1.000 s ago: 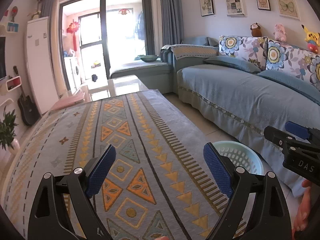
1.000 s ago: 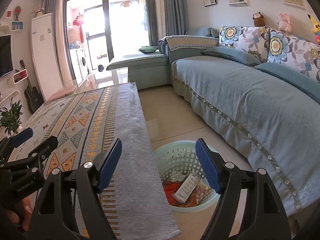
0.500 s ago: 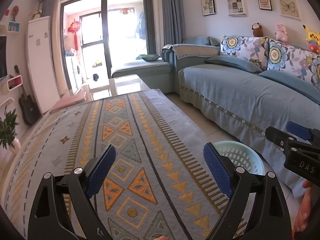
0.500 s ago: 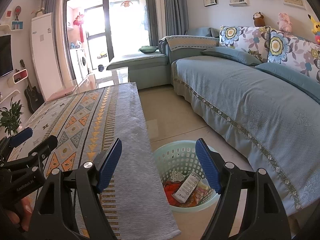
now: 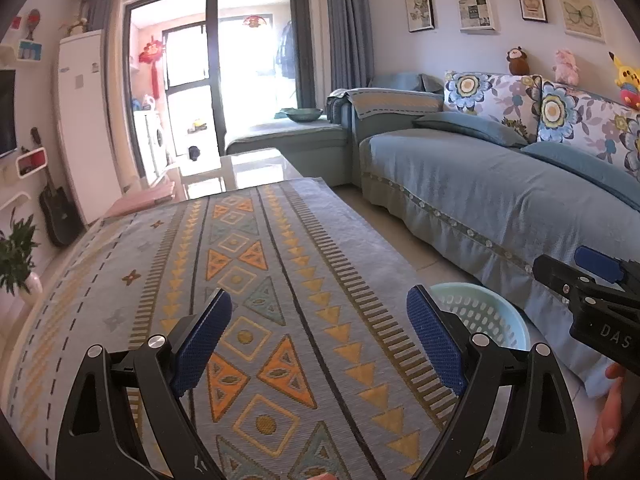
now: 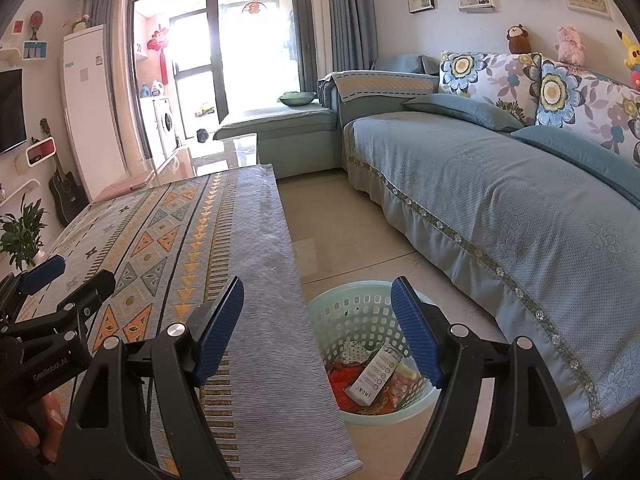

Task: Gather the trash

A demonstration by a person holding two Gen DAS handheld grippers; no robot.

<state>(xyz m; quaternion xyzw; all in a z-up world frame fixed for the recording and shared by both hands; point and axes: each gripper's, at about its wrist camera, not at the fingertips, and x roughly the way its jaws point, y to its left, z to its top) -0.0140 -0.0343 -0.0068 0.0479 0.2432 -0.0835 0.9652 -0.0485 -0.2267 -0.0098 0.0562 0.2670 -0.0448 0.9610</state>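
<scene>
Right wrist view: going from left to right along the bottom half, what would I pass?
Left gripper → patterned tablecloth → green basket holding trash, between the open fingers of the right gripper → blue sofa.

The table [image 5: 352,240] is long and low, and a woven cloth [image 5: 248,288] with orange and grey-green triangles and diamonds covers most of it. At the far end the glossy top [image 5: 240,168] stays bare, and a pink flat thing [image 5: 140,202] lies there near the corner. Beside the table is the tiled floor [image 6: 340,216]. On the floor, just beside the table, stands a pale green basket [image 6: 352,304] with wrappers [image 6: 376,376] inside.
</scene>
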